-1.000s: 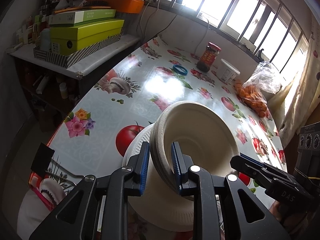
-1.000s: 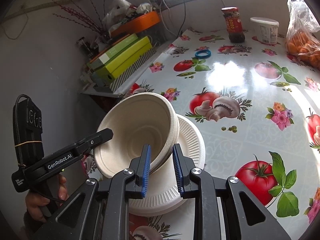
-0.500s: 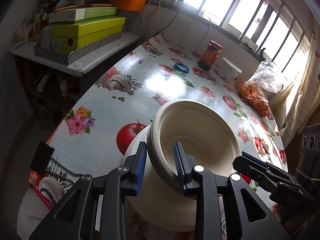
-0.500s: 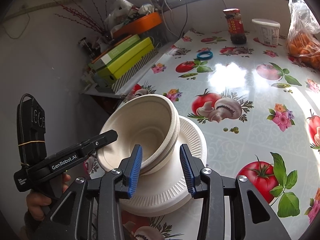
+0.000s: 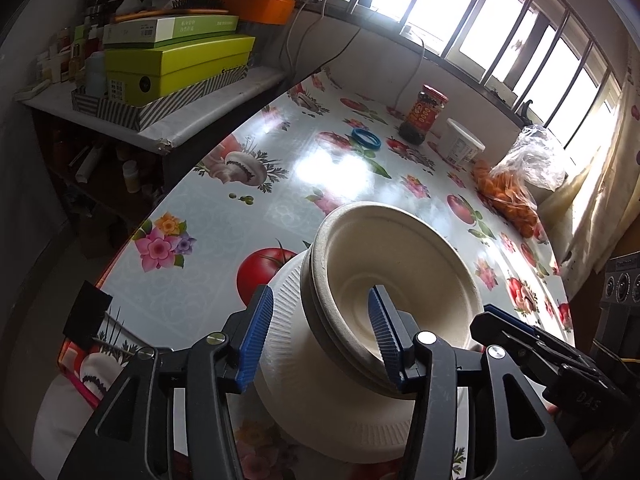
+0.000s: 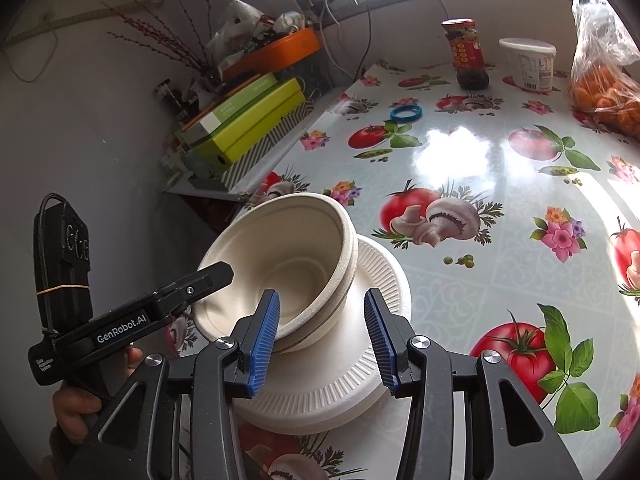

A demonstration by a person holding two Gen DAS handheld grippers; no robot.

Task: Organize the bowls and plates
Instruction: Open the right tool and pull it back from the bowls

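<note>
A stack of beige bowls [image 5: 396, 280] is sitting tilted on a pile of white plates [image 6: 360, 380] near the 6 o'clock edge of the table [image 6: 500, 208]. The left gripper [image 5: 320, 336] and the right gripper [image 6: 320, 336] are both spreading wide, straddling the bowls' rim without pinching it. A red jar [image 6: 466, 54] is standing at 12 o'clock.

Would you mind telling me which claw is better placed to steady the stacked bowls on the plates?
Left, probably. The left claw is open astride the bowls' near rim. The right claw is also open, but only one finger is at the rim; the other hangs over the plates.
</note>
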